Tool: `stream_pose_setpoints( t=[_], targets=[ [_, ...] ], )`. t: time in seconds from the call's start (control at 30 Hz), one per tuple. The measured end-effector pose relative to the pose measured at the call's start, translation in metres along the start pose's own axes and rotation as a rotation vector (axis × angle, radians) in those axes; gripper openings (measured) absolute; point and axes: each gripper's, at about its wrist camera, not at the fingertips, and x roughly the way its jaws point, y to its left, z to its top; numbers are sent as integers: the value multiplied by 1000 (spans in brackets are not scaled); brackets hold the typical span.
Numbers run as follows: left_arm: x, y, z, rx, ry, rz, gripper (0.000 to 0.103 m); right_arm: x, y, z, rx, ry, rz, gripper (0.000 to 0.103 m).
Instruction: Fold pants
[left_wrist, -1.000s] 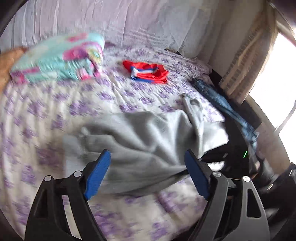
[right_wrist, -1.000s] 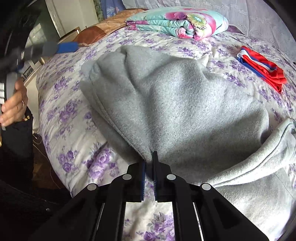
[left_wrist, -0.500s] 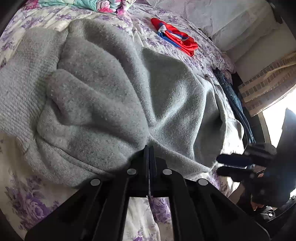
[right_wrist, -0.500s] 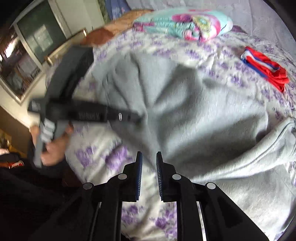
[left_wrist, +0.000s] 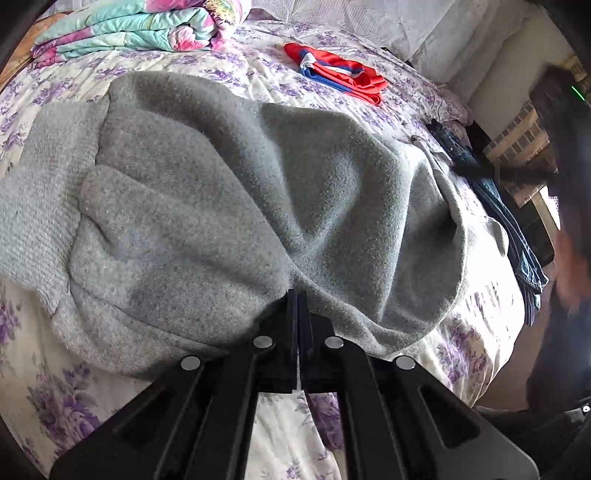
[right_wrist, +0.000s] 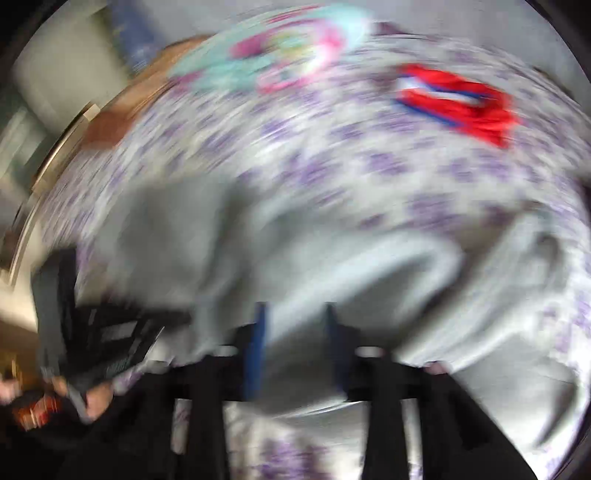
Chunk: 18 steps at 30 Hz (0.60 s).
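At mid-frame on the floral bed (left_wrist: 258, 77), the grey pants (left_wrist: 229, 192) are being pinched at their near fold by the closed left gripper (left_wrist: 297, 295), while the right gripper (right_wrist: 295, 314), apparently parted amid blur, is best being regripped before lifting evenly.

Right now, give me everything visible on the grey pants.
The pants are grey, fleecy knit with a ribbed band at the left in the left wrist view. They lie bunched and partly folded over on the floral bedspread, with rounded folds and a thin edge trailing right toward the jeans. The left gripper is shut on their near edge. The right gripper is open beside the cloth; that view is too blurred to show contact.
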Motion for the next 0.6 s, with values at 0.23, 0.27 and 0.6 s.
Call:
stream_pose_setpoints(
  t=[0.23,0.27,0.6],
  targets=[
    [-2,0,-2,9,-6,9,1,54,-126,99,275,200,-402,55],
    [-2,-1,-2,12,-6,12,1,61,-136,102,300,222,-404,55],
    [-1,-1,0,22,-5,10,1,131,-180,97,437,359,-418,53]
  ],
)
